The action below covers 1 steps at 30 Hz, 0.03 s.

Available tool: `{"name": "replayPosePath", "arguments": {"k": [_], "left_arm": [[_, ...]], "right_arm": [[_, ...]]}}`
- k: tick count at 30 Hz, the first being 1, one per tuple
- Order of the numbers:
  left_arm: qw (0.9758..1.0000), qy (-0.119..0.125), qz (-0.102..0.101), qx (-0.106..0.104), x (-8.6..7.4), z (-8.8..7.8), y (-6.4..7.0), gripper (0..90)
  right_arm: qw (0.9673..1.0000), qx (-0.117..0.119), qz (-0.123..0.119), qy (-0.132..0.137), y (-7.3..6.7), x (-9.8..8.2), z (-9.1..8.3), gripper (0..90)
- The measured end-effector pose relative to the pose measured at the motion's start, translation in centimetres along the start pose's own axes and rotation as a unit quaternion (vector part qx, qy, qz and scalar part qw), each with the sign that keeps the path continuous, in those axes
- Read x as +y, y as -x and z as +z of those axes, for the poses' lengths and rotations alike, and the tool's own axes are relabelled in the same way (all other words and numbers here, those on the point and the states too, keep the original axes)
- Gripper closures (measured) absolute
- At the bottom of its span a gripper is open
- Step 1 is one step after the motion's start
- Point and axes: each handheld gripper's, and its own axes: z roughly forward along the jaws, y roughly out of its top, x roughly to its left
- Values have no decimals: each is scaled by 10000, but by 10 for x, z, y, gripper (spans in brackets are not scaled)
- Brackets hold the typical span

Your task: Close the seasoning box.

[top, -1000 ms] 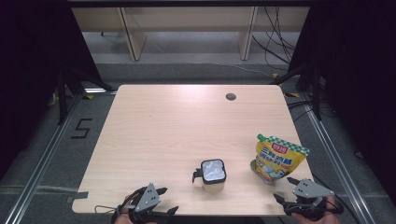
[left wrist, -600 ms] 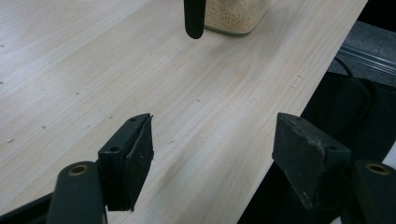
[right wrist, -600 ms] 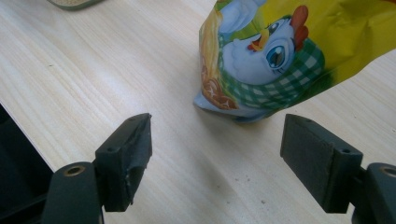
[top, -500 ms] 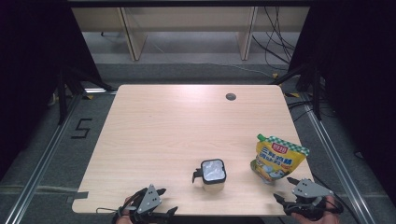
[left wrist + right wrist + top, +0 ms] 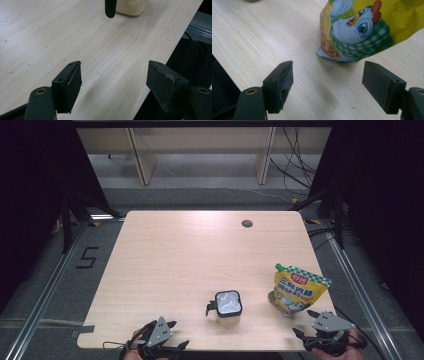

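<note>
A small clear jar (image 5: 228, 307) of beige granules, with a shiny lid and a black clip on its left side, stands near the table's front edge. To its right a yellow pouch (image 5: 297, 290) with green checks stands upright. My left gripper (image 5: 179, 334) rests at the front edge, left of the jar, open with nothing between its jaws. In the left gripper view the jar's base (image 5: 130, 7) lies well ahead of the left gripper (image 5: 115, 75). My right gripper (image 5: 303, 322) is open just in front of the pouch. The right gripper view shows the pouch's cartoon chicken (image 5: 357, 27) close beyond the empty right gripper (image 5: 328, 77).
The pale wooden table (image 5: 190, 255) has a dark round hole (image 5: 246, 223) near its far edge. Black curtains flank both sides, and shelving legs and cables stand on the floor beyond. The table's front edge (image 5: 160, 57) runs right beside the left gripper.
</note>
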Motion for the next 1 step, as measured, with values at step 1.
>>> {"name": "replayPosePath", "arguments": {"k": [1], "left_arm": [[10000,22,-51,-15,-1,1,0,276]], "right_arm": [[10000,-10,-38,-1,1,0,0,256]]}}
